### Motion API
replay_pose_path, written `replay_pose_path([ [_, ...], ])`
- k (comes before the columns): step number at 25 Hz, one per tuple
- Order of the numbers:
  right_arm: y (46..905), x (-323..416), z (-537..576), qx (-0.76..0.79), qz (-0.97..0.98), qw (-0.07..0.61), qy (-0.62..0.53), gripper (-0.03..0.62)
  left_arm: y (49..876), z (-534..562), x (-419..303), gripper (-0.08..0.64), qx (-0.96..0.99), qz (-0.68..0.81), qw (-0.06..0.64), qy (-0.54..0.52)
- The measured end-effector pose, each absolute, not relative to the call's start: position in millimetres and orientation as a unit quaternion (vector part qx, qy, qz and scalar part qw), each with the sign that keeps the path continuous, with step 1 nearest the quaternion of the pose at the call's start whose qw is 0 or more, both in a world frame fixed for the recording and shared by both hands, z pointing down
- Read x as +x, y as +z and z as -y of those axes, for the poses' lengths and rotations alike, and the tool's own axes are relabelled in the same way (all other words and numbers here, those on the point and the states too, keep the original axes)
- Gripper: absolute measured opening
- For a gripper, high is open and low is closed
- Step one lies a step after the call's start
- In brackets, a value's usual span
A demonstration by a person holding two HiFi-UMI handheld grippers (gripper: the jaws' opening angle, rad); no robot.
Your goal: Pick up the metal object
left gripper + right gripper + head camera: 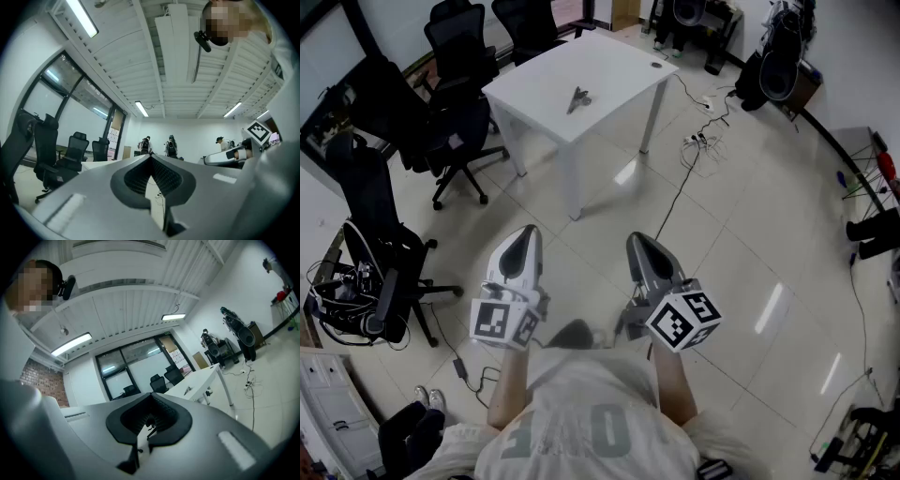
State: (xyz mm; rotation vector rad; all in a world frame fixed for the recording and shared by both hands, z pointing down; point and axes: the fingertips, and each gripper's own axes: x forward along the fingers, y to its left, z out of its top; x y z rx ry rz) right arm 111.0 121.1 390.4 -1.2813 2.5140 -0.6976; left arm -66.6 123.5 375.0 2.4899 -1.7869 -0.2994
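A: Well, where does the metal object (578, 98) lie?

B: Near the middle of the white counter (614, 64), alone on its top and well apart from the person. The right gripper view shows it too, small and far off.

A: And the jaws?

B: The left hand-held gripper (525, 234) has its jaws together with nothing between them. The right hand-held gripper (639, 242) is the same, pressed tight and empty. Both are held low in front of the body and point toward the counter.

A: So the step in hand is the approach?

B: I judge so. Walk to the counter first. The office chairs (455, 122) crowd its left side, and a cable (680, 183) trails over the tiled floor (750, 244) at its right, so the near corner looks the safest way in. Spread the jaws of one hand-held gripper before it reaches the object, not above it. The object looks flat and thin, so come down steeply, set the pads on either side of its narrow part, and close slowly, or it may skid on the smooth top.
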Motion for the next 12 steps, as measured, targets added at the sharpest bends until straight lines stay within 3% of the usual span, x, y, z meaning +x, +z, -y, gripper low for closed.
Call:
replay_pose_path([
  [12,419.8,110.4,-43.1,-0.435,-0.850,0.115,-0.276,0.012,399.0,-41.2,-95.2,0.002,0.779,0.609,0.055,-0.140],
])
